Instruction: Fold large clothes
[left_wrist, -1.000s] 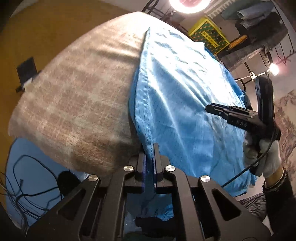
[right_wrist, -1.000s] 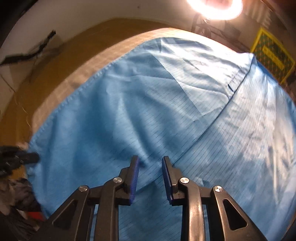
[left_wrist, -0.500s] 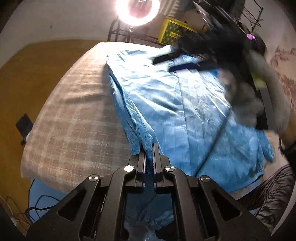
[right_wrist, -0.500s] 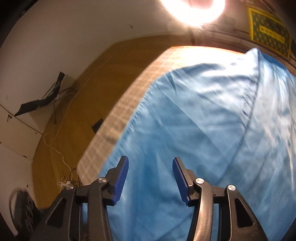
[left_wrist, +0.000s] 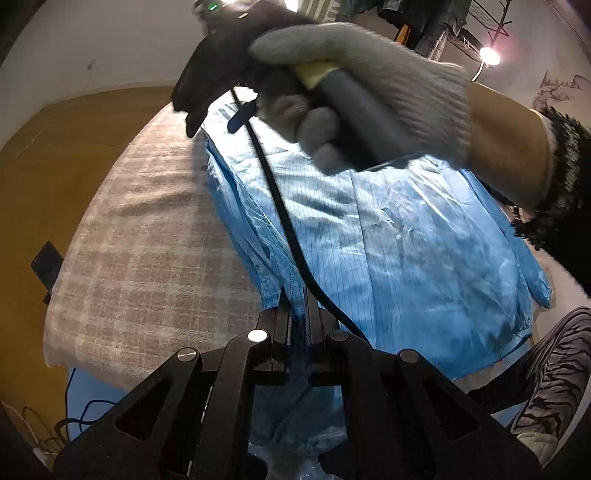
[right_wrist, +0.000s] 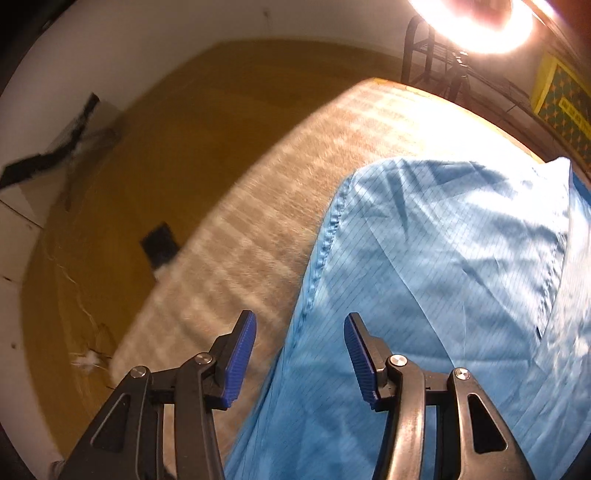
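Observation:
A large light-blue garment lies spread on a beige plaid-covered table. My left gripper is shut on the garment's near left edge, lifting a fold of it. In the left wrist view the gloved hand holding the right gripper passes close overhead, its black cable trailing down. In the right wrist view my right gripper is open and empty, above the garment's left hem where it meets the plaid cloth.
Wooden floor lies to the left of the table, with a small dark object on it. A bright ring light and a yellow crate stand at the far end. A person's leg is at the right.
My right gripper has opened wider and swung left across the garment to its left hem. The right hand now passes close over my left gripper, which still holds the edge.

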